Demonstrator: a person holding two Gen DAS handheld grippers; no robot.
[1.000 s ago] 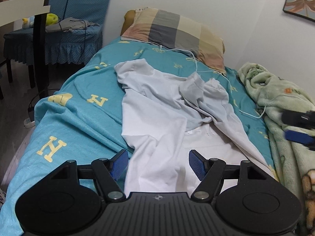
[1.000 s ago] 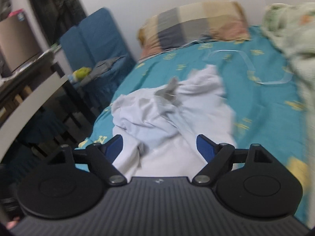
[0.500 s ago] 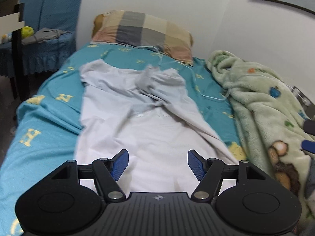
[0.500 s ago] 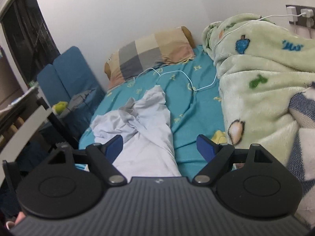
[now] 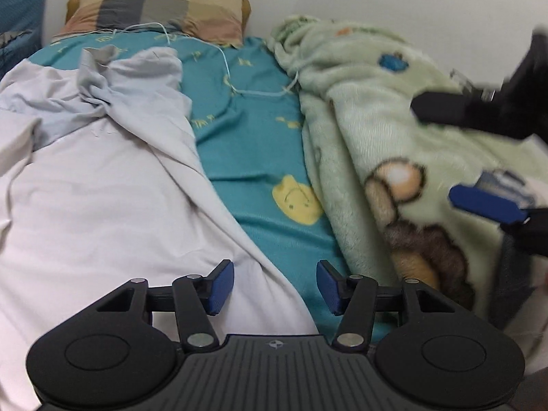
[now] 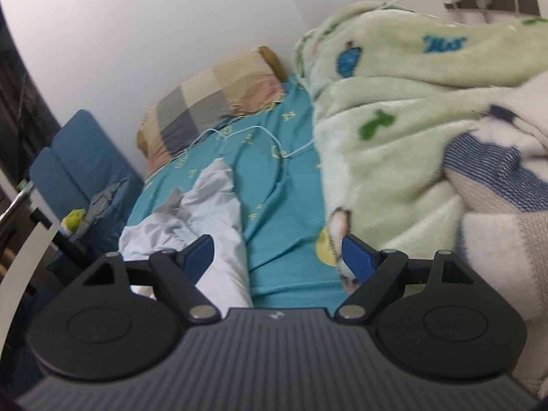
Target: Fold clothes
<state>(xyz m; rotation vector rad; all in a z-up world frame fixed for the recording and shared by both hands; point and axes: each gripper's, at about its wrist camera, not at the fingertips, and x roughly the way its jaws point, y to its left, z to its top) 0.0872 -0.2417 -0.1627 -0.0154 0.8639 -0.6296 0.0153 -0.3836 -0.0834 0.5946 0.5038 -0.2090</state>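
Folding has barely started, as I read it. The white garment (image 5: pixel 102 198) lies rumpled on the teal bedsheet (image 5: pixel 253 144), filling the 9 o'clock half of my left wrist view, its far end bunched into a twisted knot toward 11 o'clock and no clean fold line anywhere that I can see. In my right wrist view the same garment (image 6: pixel 212 212) sits at about 8 o'clock, running under that gripper's left finger.

My left gripper (image 5: pixel 274 287) hovers at 6 o'clock over the garment's right-hand edge, where the cloth meets the sheet; its jaws are closing, with only the cloth edge and sheet below them and nothing pinched between the pads. My right gripper (image 6: pixel 278 257) stands wide with nothing between its fingers, looking over bare sheet between the garment and the green fleece blanket (image 6: pixel 394 109) at 2 o'clock. A striped knit piece (image 6: pixel 496 188) is heaped on that blanket at 3 o'clock, blurred; it may be another item waiting.

Left to do, in my judgement: catch an edge, spread the garment flat, then make every fold. A checked pillow (image 5: pixel 154 3) and a thin white cable (image 5: pixel 239 85) lie at 12 o'clock, beyond the garment's far end.
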